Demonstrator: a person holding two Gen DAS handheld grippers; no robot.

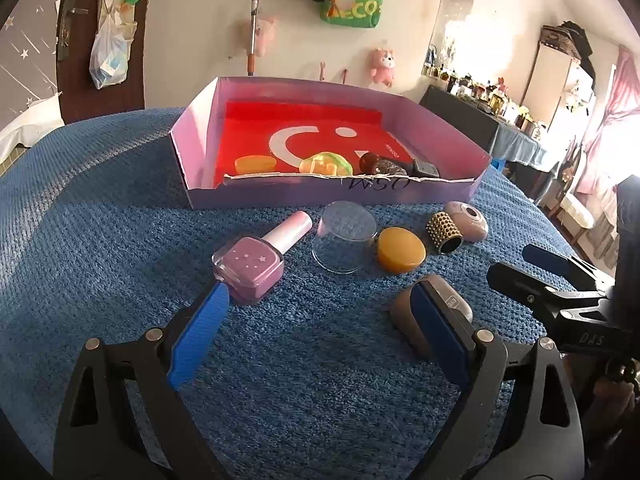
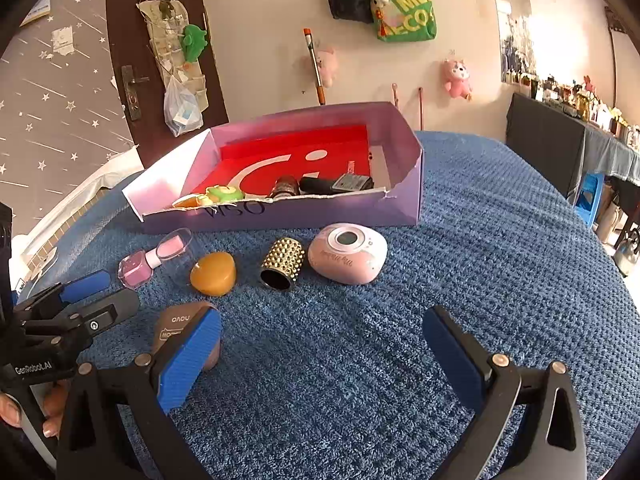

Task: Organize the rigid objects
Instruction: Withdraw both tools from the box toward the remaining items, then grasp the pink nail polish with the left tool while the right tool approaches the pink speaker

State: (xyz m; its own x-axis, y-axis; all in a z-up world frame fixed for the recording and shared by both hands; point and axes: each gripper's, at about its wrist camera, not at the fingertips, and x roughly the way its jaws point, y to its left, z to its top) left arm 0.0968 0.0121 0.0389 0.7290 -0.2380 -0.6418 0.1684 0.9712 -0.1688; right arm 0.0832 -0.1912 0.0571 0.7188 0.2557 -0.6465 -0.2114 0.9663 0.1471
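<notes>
Two grippers are hovering over a blue worktop (image 2: pixel 480 240), jaws released: left gripper (image 1: pixel 320 332), right gripper (image 2: pixel 320 360). Lilac box (image 1: pixel 320 196) is sitting at 12 o'clock, holding small items. Pink case (image 2: pixel 347 253), brown case (image 2: pixel 184 328), polish bottle (image 1: pixel 256 264), yellow disc (image 1: pixel 401 255) and studded cap (image 1: pixel 443 229) are lying before it.

The bedcover (image 2: pixel 480 260) is blue with a woven waffle texture; the box (image 1: pixel 280 198) is lilac outside, its floor red with a white crescent and dot; the nail polish bottle (image 1: pixel 250 270) is mauve with tiny white stars and a pale pink cap; the round cake (image 1: pixel 401 255) is amber; the cylinder (image 2: pixel 283 263) is black studded in gold; the pebble-shaped device (image 2: pixel 348 258) is pink; the gripper pads (image 2: pixel 188 364) are blue on black arms.
</notes>
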